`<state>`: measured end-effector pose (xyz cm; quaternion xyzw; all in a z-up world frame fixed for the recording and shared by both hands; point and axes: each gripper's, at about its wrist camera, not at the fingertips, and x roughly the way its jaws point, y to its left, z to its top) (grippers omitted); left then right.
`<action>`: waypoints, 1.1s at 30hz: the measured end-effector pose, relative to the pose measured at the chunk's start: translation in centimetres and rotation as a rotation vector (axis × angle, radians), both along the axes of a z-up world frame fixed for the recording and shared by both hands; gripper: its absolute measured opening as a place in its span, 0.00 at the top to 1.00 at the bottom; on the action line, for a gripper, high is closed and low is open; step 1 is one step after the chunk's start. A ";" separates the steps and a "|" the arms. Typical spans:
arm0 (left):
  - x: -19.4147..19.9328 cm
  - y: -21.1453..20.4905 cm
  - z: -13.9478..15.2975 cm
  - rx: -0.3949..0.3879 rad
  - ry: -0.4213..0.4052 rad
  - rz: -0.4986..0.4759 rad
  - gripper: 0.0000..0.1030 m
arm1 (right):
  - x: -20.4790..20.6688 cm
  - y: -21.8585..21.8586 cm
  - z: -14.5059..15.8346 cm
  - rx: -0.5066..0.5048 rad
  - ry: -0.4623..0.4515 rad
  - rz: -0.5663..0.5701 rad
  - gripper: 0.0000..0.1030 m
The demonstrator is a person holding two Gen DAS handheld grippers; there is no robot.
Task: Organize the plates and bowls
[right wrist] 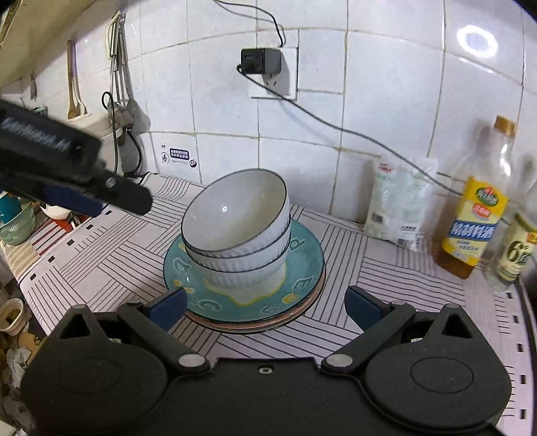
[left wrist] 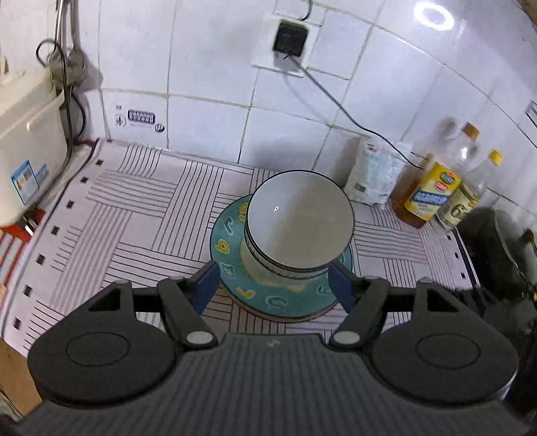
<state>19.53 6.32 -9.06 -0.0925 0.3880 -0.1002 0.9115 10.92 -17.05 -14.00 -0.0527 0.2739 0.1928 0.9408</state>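
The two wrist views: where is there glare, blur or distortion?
Left wrist view: ring-light glare on the wall tiles, bent tile lines, blurred oil bottle. Right wrist view: the same glare at upper right, the left gripper smeared by motion, the stacked bowls sharp.

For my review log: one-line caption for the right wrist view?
Open right gripper faces stacked white bowls on teal plates.

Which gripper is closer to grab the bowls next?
Probably the left gripper: its open fingers seem to flank the white bowls on the teal plate. The right gripper is open too, seemingly farther back.
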 end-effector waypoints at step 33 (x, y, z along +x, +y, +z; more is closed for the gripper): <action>-11.6 3.2 9.6 0.293 0.004 -0.020 0.01 | -12.9 -2.5 12.3 0.000 0.132 -0.429 0.01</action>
